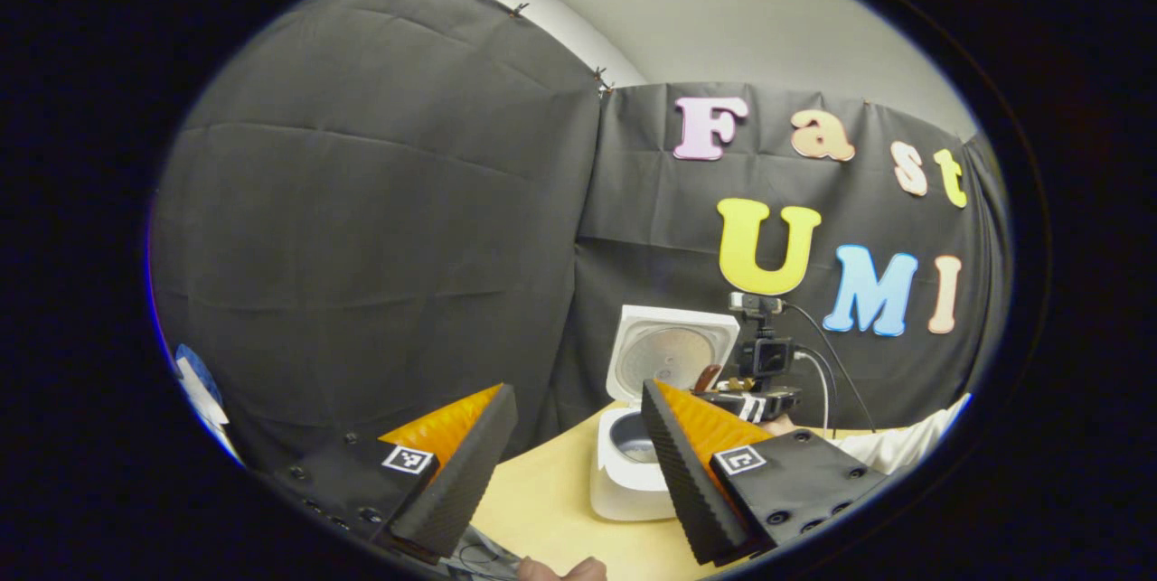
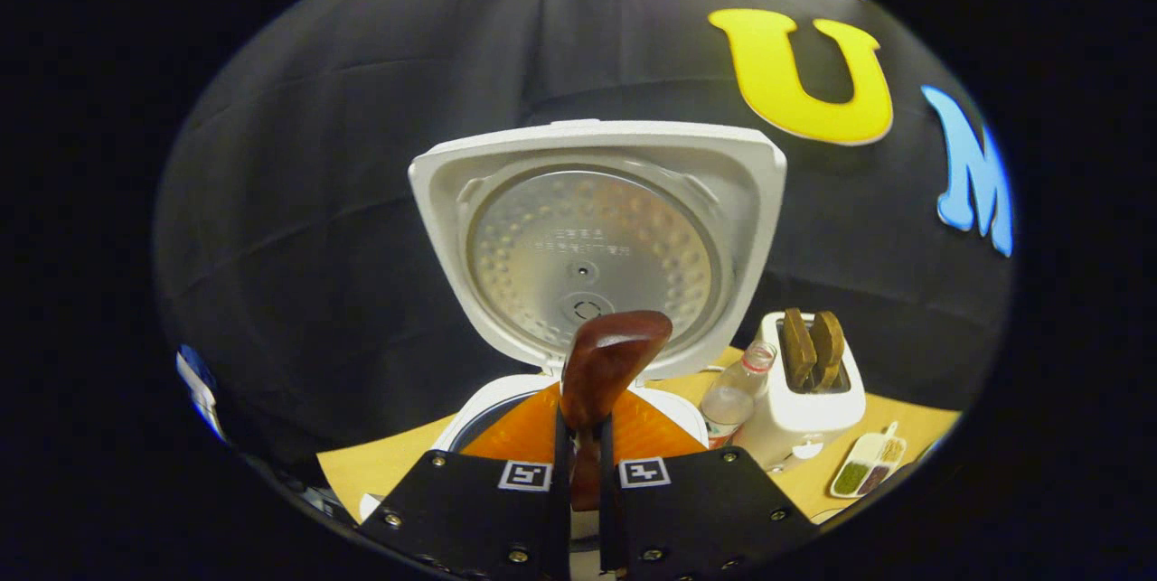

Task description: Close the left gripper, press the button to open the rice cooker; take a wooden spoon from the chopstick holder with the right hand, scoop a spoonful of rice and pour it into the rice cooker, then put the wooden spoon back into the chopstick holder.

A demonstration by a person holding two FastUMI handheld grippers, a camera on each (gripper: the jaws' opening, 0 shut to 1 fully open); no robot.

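Note:
The white rice cooker (image 2: pixel 488 400) stands open, its lid (image 2: pixel 597 238) raised upright. My right gripper (image 2: pixel 586 409) is shut on the brown wooden spoon (image 2: pixel 610 351), whose broad end sticks up past the fingers, right over the cooker's pot. Whether the spoon holds rice cannot be told. In the left gripper view, the cooker (image 1: pixel 624 473) sits on the table ahead. The right gripper (image 1: pixel 746 402) hovers over its right rim with the spoon (image 1: pixel 706 378). My left gripper (image 1: pixel 576 389) is open, with nothing between its fingers, short of the cooker.
A white toaster (image 2: pixel 809 400) with two bread slices stands right of the cooker, a small plastic bottle (image 2: pixel 730 400) between them. A little divided tray (image 2: pixel 868 463) lies farther right. The table (image 1: pixel 542 500) is pale wood. A white sleeve (image 1: pixel 904 441) reaches in from the right.

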